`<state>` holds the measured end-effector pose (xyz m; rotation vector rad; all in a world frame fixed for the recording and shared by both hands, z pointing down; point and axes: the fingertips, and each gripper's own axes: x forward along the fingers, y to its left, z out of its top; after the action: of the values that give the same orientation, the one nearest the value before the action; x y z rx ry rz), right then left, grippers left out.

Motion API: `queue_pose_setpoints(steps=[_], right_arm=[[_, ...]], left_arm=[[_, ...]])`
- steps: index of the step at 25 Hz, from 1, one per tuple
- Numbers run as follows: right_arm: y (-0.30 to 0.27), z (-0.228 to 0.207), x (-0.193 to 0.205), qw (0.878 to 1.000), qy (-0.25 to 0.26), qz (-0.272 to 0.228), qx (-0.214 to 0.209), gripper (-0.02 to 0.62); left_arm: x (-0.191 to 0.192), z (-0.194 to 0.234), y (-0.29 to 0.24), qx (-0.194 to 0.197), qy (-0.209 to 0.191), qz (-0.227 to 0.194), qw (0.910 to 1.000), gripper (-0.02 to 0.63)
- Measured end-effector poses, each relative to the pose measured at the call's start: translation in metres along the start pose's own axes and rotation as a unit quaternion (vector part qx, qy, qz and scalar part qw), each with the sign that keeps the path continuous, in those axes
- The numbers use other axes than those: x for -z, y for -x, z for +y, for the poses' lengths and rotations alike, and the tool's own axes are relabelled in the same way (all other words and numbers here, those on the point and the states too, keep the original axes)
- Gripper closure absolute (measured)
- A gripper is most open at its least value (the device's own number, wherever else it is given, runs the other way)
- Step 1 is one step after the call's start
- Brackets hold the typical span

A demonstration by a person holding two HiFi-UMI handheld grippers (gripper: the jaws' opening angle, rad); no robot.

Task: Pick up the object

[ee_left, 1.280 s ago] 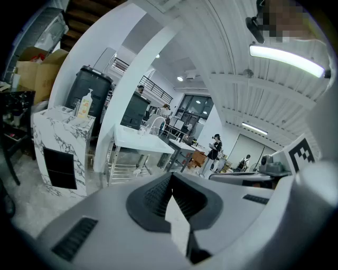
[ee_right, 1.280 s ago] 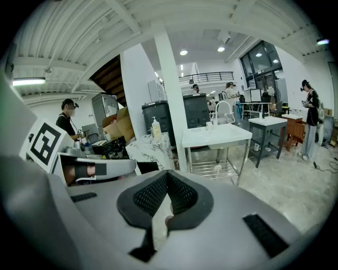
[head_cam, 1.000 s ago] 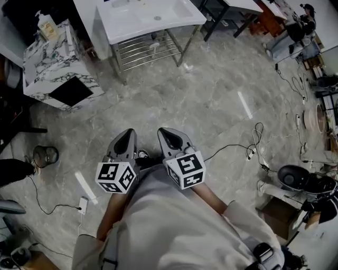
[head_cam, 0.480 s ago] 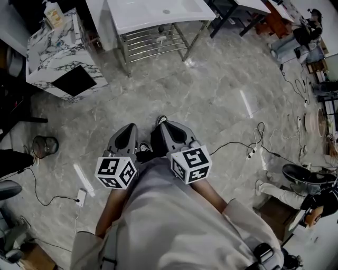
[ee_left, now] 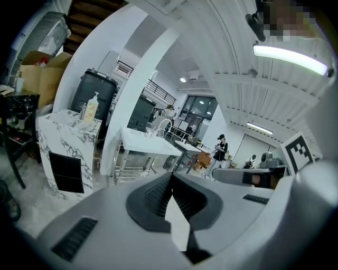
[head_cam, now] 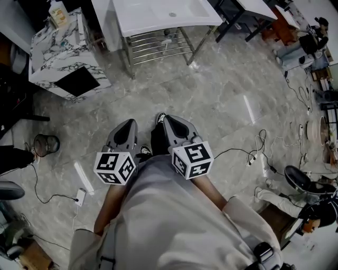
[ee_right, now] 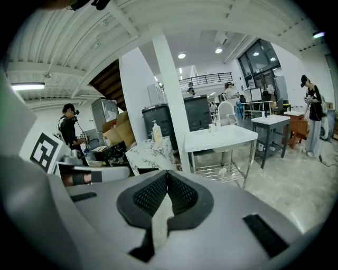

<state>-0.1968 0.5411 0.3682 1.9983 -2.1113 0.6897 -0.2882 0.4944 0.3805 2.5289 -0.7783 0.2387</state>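
Grip, left: pads of the left gripper [ee_left: 170,178] are pressed flat together with nothing between them, so it's empty.
Grip, right: the right gripper [ee_right: 167,174] matches it, closed tight on air.
Carry: both are tucked in against the person's pale top [head_cam: 169,221], side by side, noses forward and a little down. That reads as a travelling pose, closed so nothing snags, and not a reach.
Cubes: left marker cube [head_cam: 115,169] and right marker cube [head_cam: 193,160] sit at the near end of each tool, faces up to the head camera.
Underfoot: grey marbled floor [head_cam: 222,89], bare just ahead. A cable [head_cam: 232,151] trails at the right and a wire bin [head_cam: 46,143] stands at the left.
Far ahead: white washbasin stand [head_cam: 158,16] with a metal rack [head_cam: 158,45] beneath. Left of it is a marble-patterned cabinet [head_cam: 55,50] with a pump bottle [head_cam: 58,10] on top.
Object: nothing marks it out and nothing is within reach. The likeliest candidates sit on that far furniture, well apart from both grippers.
Writing: only black-and-white square codes on the cubes. The bottle's label is too small to read.
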Motion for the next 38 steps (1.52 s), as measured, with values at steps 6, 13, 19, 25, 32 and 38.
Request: queue_pose_setpoints(steps=[6, 13, 19, 25, 32, 38], right_arm=[[-0.022, -0.027, -0.016, 1.0, -0.004, 0.003, 0.001, 0.584], [-0.056, -0.067, -0.032, 1.0, -0.016, 0.018, -0.002, 0.586], [-0.083, -0.11, -0.055, 1.0, -0.016, 0.019, 0.0, 0.584], [-0.109, -0.143, -0.077, 1.0, -0.015, 0.015, -0.011, 0.586], [-0.127, -0.183, -0.101, 1.0, -0.028, -0.004, -0.008, 0.586], [-0.134, -0.217, -0.109, 0.999, -0.037, -0.004, -0.004, 0.585]], left_arm=[[-0.012, 0.006, -0.032, -0.004, 0.003, 0.004, 1.0, 0.605], [-0.028, 0.016, -0.084, -0.008, 0.01, 0.014, 0.9998, 0.604], [-0.044, 0.023, -0.126, -0.018, 0.009, 0.018, 0.9996, 0.604], [-0.064, 0.026, -0.165, -0.029, 0.005, 0.016, 0.9994, 0.604], [-0.083, 0.026, -0.202, -0.043, -0.004, 0.011, 0.999, 0.604], [-0.092, 0.02, -0.234, -0.044, -0.011, 0.014, 0.9989, 0.604]])
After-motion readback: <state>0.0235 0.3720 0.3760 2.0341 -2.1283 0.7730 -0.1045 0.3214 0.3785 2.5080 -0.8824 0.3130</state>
